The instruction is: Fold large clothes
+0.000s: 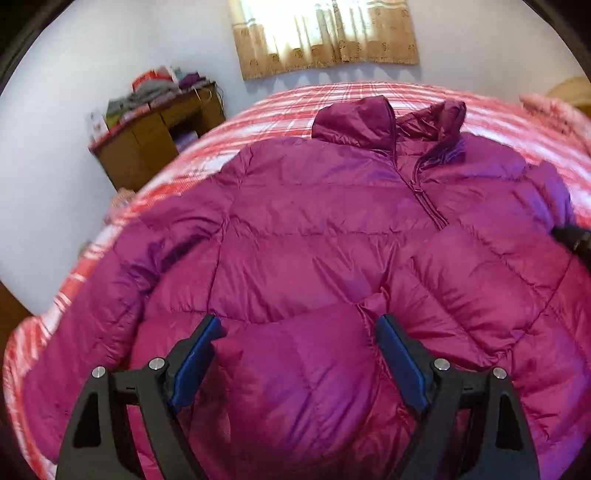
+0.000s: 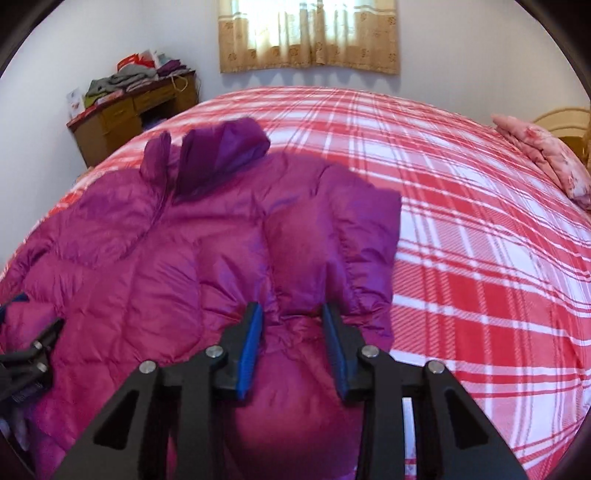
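Red-and-white plaid bedding carries our magenta puffer jacket, spread front up, hood toward the curtained window. Our left gripper gapes wide over its hem; our right gripper seems clamped on bunched jacket fabric. Beyond stands a cluttered wooden desk.

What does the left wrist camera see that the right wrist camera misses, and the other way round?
Only the left view shows the jacket's zipper and its left sleeve lying along the bed.

Only the right view shows the pink pillow at the bed's far right edge and a broad bare stretch of the plaid bedspread.

Both show the purple puffer jacket spread on the bed, the curtained window, and the wooden desk piled with clothes. The left tool stands open over the hem; the right tool pinches a fold of jacket.
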Tool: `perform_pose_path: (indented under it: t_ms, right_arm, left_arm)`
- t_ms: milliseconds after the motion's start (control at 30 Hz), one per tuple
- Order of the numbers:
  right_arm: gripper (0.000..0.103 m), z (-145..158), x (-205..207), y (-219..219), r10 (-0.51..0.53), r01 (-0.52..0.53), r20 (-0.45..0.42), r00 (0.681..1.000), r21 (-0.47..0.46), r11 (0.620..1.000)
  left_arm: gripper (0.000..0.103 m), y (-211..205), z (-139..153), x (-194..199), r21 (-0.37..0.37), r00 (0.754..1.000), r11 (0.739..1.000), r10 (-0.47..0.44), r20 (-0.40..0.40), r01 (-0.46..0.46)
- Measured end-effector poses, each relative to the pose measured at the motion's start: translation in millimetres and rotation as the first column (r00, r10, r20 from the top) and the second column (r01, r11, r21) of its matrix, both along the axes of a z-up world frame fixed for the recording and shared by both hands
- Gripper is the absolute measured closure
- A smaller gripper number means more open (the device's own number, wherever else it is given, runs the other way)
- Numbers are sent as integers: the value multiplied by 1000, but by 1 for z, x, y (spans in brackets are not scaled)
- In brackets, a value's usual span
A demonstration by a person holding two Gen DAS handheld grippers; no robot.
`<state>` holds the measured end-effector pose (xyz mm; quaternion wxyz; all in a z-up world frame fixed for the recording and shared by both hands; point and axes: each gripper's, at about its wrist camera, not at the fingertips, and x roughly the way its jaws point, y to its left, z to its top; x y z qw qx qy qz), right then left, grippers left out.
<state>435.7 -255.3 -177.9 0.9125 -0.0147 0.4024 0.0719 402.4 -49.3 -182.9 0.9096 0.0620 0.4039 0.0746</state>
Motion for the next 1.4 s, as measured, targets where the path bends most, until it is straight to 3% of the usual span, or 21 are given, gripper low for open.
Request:
perform_pose_path:
  t_ms: [167,433,567,633,700,833,933,1400]
  right_arm:
    - [65,-5,1,-2,-4,4,-9,1000,8,1000]
    - [65,-6,2,-1,-5,5,-17,1000,0,1000]
    - [64,20,-11,-7,-26,26,-1,1000,32,999]
    - [51,44,-33,-4,1,-4,48,999,81,997]
    - [43,51,-50,7,35,-40,74,997,75,996]
    - [47,20,-56,31,79,-79,-10,997,-22,997]
    - [47,-2,-54,27,63,-63,-32,997,13,998]
    - [47,-7,-53,33,58,-59,-32,998,-33,998]
  left_arm:
    - [7,7,-7,7,-51,1000,999,17,-26,-18]
    - [4,7,-10,9,-43,999,999,22,-25,-23]
    - [4,8,-11,10,-55,999,998,22,-26,-23]
    - [4,8,-11,10,-59,999,998,21,-26,-23]
    - [4,8,-11,11,-64,999,998,21,-26,-23]
    - [4,10,-11,12,-75,999,997,21,-27,-23]
    - [4,10,-11,11,-75,999,997,20,-27,-22]
    - [4,8,-11,11,-62,999,998,20,-28,-21]
